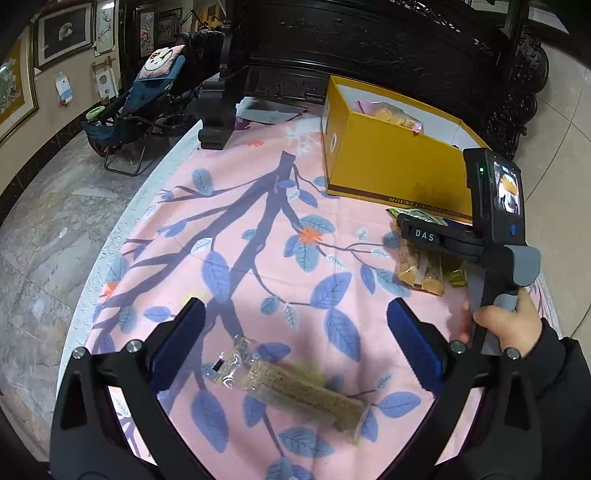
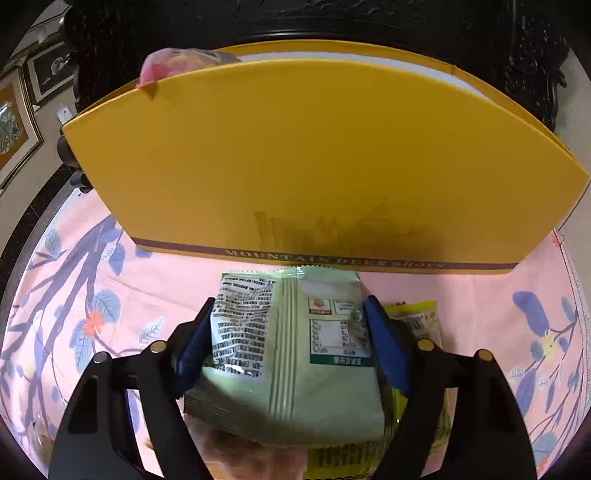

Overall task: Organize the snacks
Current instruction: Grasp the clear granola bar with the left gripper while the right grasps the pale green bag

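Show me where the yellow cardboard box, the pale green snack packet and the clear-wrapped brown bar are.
Yellow cardboard box (image 2: 295,166): right wrist view, front wall.
Pale green snack packet (image 2: 288,354): right wrist view, centre seam.
Clear-wrapped brown bar (image 1: 303,397): left wrist view, middle of bar.

Pink tablecloth (image 1: 258,177) printed with blue leaves and dark branches, spread flat. Behind it, dark carved wooden furniture (image 1: 369,51). At far left, a folding chair (image 1: 136,110) in blue fabric with what looks like a pink cushion (image 1: 162,59) on top. Framed pictures (image 1: 66,33) along the wall; grey marble-patterned floor (image 1: 44,229) below.
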### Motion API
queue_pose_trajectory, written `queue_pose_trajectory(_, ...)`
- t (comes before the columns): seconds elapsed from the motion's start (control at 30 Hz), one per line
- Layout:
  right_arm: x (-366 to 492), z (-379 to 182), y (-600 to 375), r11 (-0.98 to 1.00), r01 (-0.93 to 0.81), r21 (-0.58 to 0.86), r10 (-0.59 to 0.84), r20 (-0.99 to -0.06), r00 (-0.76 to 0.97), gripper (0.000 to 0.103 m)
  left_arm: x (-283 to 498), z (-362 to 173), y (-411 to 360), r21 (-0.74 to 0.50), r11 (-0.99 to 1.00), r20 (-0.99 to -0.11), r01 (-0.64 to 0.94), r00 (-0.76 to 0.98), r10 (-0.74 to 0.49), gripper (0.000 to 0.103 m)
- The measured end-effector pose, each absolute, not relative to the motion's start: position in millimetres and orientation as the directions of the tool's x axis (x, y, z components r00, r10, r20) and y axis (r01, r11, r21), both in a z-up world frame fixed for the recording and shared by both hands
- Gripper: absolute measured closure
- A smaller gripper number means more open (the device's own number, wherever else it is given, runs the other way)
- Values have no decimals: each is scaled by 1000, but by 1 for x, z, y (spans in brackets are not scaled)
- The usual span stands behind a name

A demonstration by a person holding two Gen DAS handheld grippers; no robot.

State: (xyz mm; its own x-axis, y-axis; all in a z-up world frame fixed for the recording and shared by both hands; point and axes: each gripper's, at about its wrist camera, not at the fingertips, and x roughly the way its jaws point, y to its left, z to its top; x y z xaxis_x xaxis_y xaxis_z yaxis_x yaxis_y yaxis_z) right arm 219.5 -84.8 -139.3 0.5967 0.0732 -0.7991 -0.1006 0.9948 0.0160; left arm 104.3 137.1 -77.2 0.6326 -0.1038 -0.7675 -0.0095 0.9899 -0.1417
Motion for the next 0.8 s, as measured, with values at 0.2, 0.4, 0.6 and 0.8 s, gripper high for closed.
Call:
queue_pose_trajectory(0.2,181,-130,-97,987,-157,35,121,-807,579,32,100,-81,141,-151,988,-778,-1,617,-118,3)
queue_pose_trajectory(0.4,127,-97,-131,978,-164,131,205,-755,623,33,76,-78,154,-109,993,-797,-47,601,-59,3)
queue_pose_trajectory(0.6,80,-80,-162,957,-195,217,291,-707,645,33,63,-98,137,-40,989,-847,-145,529,43,3)
queue_pose_trajectory(0.8,41,-68,-182,941,-231,246,337,-665,666,32,79,-138,115,-44,967,-888,-250,453,77,3)
